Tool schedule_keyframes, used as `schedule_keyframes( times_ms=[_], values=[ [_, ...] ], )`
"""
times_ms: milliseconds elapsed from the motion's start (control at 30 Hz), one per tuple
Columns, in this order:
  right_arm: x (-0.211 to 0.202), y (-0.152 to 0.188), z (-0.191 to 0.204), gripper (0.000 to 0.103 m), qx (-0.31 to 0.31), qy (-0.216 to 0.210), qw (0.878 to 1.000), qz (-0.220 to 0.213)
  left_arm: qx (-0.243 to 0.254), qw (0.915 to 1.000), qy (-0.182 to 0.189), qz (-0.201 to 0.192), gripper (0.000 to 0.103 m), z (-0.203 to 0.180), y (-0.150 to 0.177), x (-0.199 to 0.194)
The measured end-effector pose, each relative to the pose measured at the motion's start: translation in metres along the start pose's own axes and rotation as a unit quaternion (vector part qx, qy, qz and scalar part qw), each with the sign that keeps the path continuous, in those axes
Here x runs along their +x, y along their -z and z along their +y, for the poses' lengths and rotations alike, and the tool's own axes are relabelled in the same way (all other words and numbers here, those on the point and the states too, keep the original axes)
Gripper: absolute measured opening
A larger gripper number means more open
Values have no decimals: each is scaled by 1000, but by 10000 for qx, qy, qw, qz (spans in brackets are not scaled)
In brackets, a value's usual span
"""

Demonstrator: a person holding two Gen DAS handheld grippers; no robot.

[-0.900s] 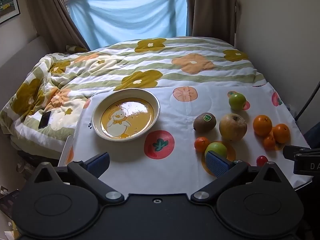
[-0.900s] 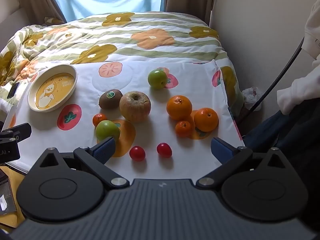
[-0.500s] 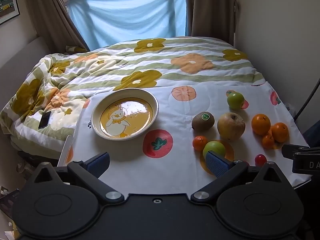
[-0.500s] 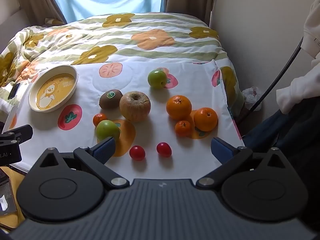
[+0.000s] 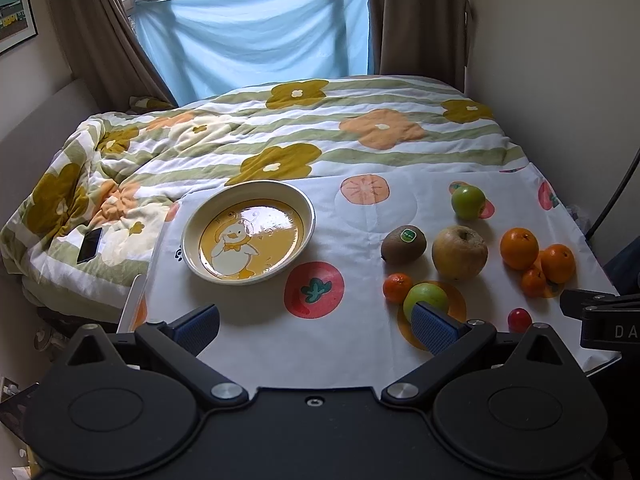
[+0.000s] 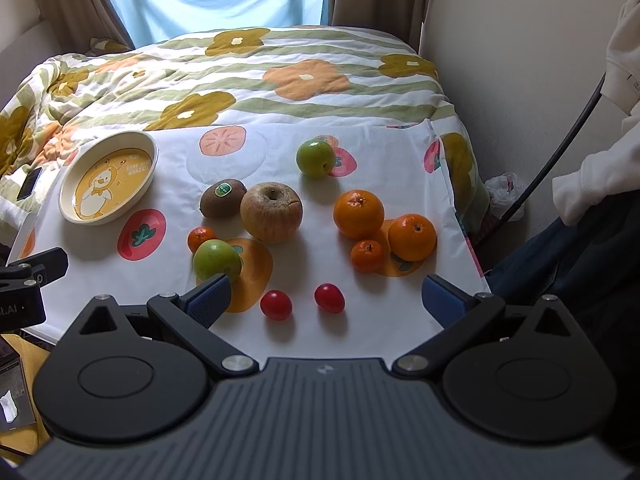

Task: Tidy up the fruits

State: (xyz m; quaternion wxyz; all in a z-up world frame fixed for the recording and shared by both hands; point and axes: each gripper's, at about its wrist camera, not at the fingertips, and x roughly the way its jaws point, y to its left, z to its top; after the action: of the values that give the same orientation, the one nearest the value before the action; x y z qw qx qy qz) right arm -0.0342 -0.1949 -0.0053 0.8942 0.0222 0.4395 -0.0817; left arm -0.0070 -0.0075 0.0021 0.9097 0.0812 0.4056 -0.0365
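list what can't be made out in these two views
- Near green apple: left wrist view, lower side hidden by the left claw's pad.
- Second cherry tomato: left wrist view shows only one tomato.
- Kiwi sticker text: too small in both views.
- Person: right wrist view, only a sleeve, cut by the edge.

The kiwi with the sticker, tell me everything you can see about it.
The kiwi is a brown, fuzzy-looking oval lying on its side on the white fruit-print cloth, with a small round green sticker on its upper face. It looks whole and uncut. It sits right against the big wrinkled apple on its right; whether they actually touch is hard to tell. A small mandarin lies just in front of it, apart. Nothing is gripping it.
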Motion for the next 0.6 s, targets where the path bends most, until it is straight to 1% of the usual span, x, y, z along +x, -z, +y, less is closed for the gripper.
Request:
schedule_keyframes(
  times_ms=[600],
  values=[
    [0, -1, 2, 103, 13, -13, 10000, -6, 6, 10000, -5, -6, 103, -1, 0, 0]
  ],
)
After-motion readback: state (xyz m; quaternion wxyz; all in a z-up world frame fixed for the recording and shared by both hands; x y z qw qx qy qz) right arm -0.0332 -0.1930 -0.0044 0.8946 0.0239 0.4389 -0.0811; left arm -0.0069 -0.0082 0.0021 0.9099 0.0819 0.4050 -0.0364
